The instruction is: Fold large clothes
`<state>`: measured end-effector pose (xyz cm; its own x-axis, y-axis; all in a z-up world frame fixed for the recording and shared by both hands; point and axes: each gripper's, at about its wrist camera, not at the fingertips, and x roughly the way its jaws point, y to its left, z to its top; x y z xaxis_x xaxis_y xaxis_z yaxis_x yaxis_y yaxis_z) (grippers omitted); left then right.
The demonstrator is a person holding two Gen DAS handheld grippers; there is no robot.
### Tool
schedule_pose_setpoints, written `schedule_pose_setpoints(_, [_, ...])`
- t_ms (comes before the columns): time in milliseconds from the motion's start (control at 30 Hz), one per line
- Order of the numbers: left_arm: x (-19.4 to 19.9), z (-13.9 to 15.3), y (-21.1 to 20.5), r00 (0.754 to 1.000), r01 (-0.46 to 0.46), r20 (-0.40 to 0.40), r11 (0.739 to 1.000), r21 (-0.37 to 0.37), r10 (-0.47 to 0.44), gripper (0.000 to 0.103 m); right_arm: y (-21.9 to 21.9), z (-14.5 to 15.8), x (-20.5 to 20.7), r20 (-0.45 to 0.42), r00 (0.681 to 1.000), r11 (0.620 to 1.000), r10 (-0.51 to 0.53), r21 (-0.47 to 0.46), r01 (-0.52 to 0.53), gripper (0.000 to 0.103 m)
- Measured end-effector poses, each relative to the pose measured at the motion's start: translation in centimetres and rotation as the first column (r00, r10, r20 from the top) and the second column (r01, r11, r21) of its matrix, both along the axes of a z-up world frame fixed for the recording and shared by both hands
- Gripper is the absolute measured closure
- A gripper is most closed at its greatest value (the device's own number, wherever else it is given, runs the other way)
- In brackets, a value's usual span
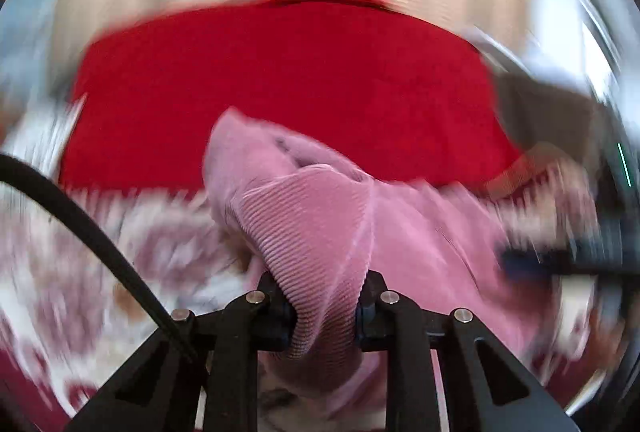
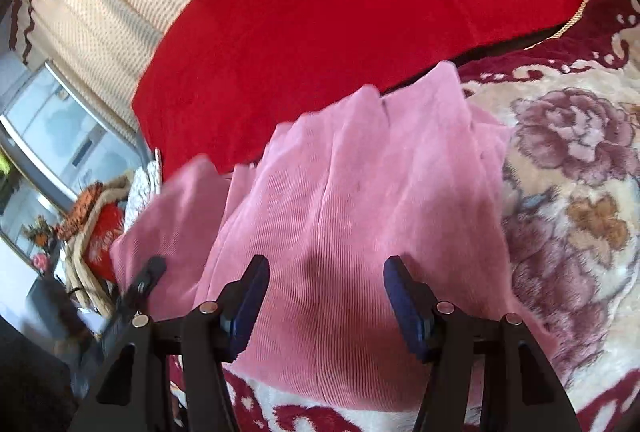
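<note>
left gripper jaws clenched on a bunch of the pink ribbed garment; right gripper jaws released above it. carry that fold across slowly, keep the edge taut.

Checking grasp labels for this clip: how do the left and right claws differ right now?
The left claw is pinched shut on a bunch of the pink garment; the right claw stands open above the garment, gripping nothing. The left view is motion-blurred; the right is mostly sharp. Both are black.
</note>
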<state>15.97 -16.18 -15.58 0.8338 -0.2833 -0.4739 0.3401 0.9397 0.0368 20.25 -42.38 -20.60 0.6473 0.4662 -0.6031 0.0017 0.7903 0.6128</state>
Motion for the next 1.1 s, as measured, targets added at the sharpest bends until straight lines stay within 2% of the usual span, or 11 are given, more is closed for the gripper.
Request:
schedule_pose_setpoints(67, [-0.7, -2.4, -3.1, 0.996, 0.091, -0.023, 0.986, 0.142, -0.089, 0.081, -0.7, 0.2, 0.2, 0.008, 1.0, 1.0, -0.01, 0.026, 0.009, 0.04])
schedule_pose_setpoints(133, [-0.8, -2.9, -3.5, 0.995, 0.095, -0.007, 0.981, 0.169, -0.095, 0.081, -1.1, 0.4, 0.5, 0.014, 1.0, 0.998, 0.001, 0.059, -0.002, 0.038])
schedule_pose_setpoints(200, [0.2, -2.4, -2.0, 0.992, 0.117, -0.047, 0.989, 0.092, -0.113, 0.081, -1.3, 0.5, 0.8, 0.024, 0.999, 0.991, 0.028, 0.128, -0.031, 0.038])
schedule_pose_setpoints(267, [0.8, -2.2, -0.6, 0.99, 0.121, -0.076, 0.992, 0.027, -0.119, 0.081, -1.3, 0.5, 1.2, 0.042, 0.997, 0.973, 0.06, 0.22, -0.068, 0.023])
schedule_pose_setpoints(400, [0.4, -2.4, -0.7, 0.99, 0.128, -0.057, 0.99, 0.052, -0.125, 0.08, 0.4, 0.8, 2.7, 0.076, 0.989, 0.946, 0.127, 0.289, -0.144, 0.022])
schedule_pose_setpoints(667, [-0.2, -2.7, -0.8, 0.99, 0.135, -0.048, 0.989, 0.053, -0.132, 0.079, 6.6, 0.7, 6.8, 0.027, 0.96, 0.912, 0.28, 0.304, -0.275, 0.022])
schedule_pose_setpoints(733, [-0.6, -2.7, -0.7, 0.989, 0.146, -0.046, 0.988, 0.045, -0.144, 0.068, 8.1, 0.3, 7.4, -0.008, 0.955, 0.919, 0.297, 0.274, -0.284, 0.022])
schedule_pose_setpoints(800, [-1.2, -2.3, -0.4, 0.983, 0.181, -0.049, 0.982, 0.046, -0.179, 0.046, 9.0, -0.4, 7.2, -0.018, 0.957, 0.933, 0.29, 0.229, -0.278, 0.029])
schedule_pose_setpoints(867, [-2.2, -1.6, 0.5, 0.971, 0.237, -0.049, 0.971, 0.04, -0.235, 0.029, 9.4, -1.0, 7.5, -0.046, 0.96, 0.951, 0.275, 0.159, -0.265, 0.079])
schedule_pose_setpoints(1000, [-3.6, 0.2, 5.1, 0.955, 0.293, -0.018, 0.953, -0.073, -0.295, 0.025, 8.4, -1.6, 7.5, -0.055, 0.962, 0.951, 0.269, 0.174, -0.256, 0.085])
schedule_pose_setpoints(1100, [-1.3, 0.7, 10.4, 0.981, 0.167, -0.053, 0.948, -0.27, -0.188, 0.023, 8.1, -1.6, 7.0, -0.03, 0.963, 0.953, 0.269, 0.151, -0.262, 0.085])
